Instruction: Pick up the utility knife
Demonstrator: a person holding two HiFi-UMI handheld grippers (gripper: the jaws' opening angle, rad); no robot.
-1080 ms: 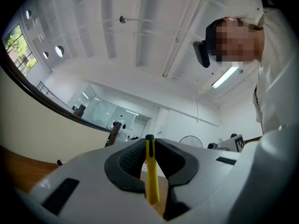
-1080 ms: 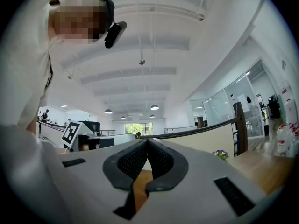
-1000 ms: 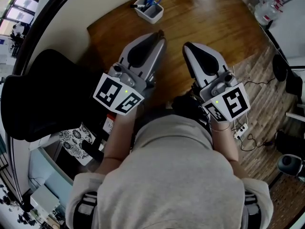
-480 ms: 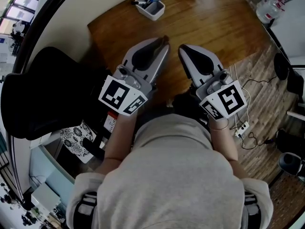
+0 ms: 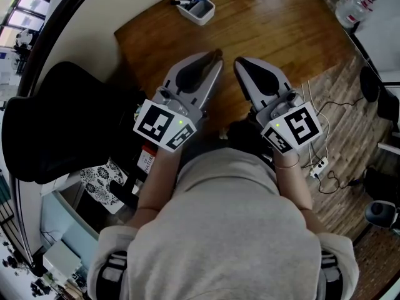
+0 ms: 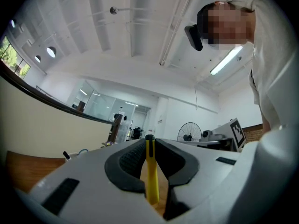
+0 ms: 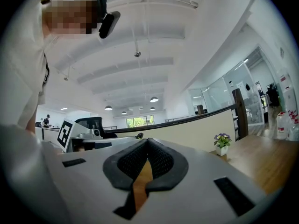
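The left claw [image 6: 148,146] is clenched on the utility knife [image 6: 150,174]. The yellow handle stands upright between the dark ribbed pads [image 6: 132,157], and its black end shows just above their tips. The right claw [image 7: 147,143] is clenched too, with its tips together and nothing between them. Only the wood of the desk [image 5: 281,30] shows through the gap behind.

Compared with a second ago, both claws have sunk a little toward the desk and drawn nearer to each other. The gap between the left claw [image 5: 215,56] and the right claw [image 5: 239,63] is narrower in the head view. They still point away from the person, side by side. The white tray [image 5: 195,8] with pens and blue scissors stays at the desk's far edge, well apart from both. The black chair [image 5: 56,124] at the left has not moved.
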